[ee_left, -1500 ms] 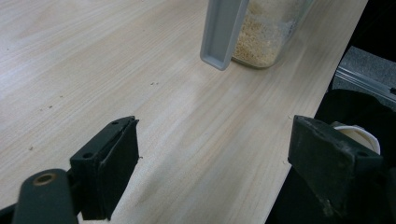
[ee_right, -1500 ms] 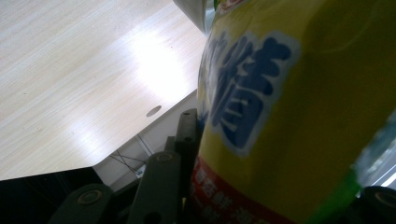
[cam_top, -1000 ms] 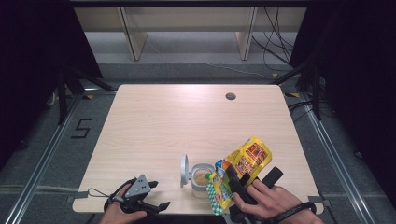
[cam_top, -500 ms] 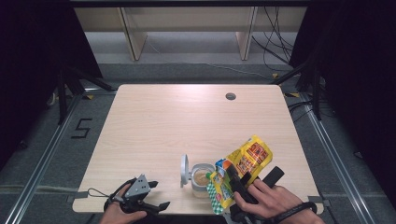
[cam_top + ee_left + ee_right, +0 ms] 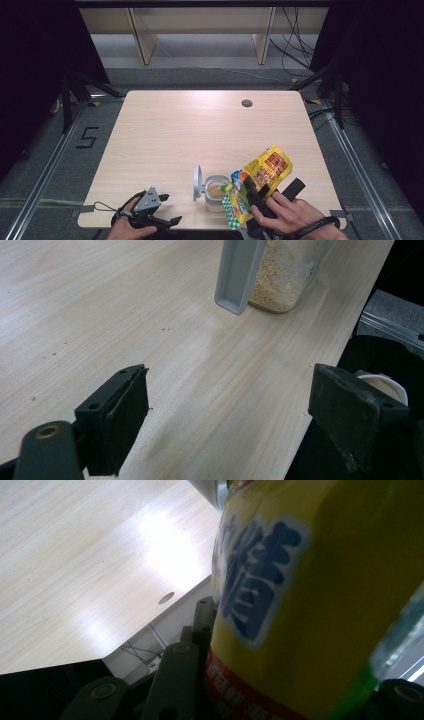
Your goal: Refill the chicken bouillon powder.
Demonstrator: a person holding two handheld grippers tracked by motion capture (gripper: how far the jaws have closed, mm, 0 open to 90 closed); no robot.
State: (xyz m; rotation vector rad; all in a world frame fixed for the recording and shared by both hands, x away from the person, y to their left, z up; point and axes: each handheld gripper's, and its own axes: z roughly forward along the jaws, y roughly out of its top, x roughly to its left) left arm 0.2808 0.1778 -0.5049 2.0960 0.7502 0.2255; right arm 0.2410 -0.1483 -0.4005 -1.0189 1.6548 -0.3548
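A yellow printed snack bag (image 5: 262, 172) is tilted with its lower end over a clear container (image 5: 216, 192) near the table's front edge. The container holds beige granules, and its grey lid (image 5: 197, 183) stands flipped up on the left. My right gripper (image 5: 270, 189) is shut on the bag, which sits between its jaws in the right gripper view (image 5: 300, 595). My left gripper (image 5: 169, 209) rests open at the front left edge of the table, with nothing between its jaws. In the left gripper view the container (image 5: 282, 275) and its lid (image 5: 239, 272) stand ahead of the open jaws.
The light wooden table (image 5: 200, 130) has a round cable hole (image 5: 246, 103) at the back right. Cables (image 5: 295, 55) lie on the floor behind it, beside wooden shelf legs. A "5" mark (image 5: 88, 136) is on the floor at the left.
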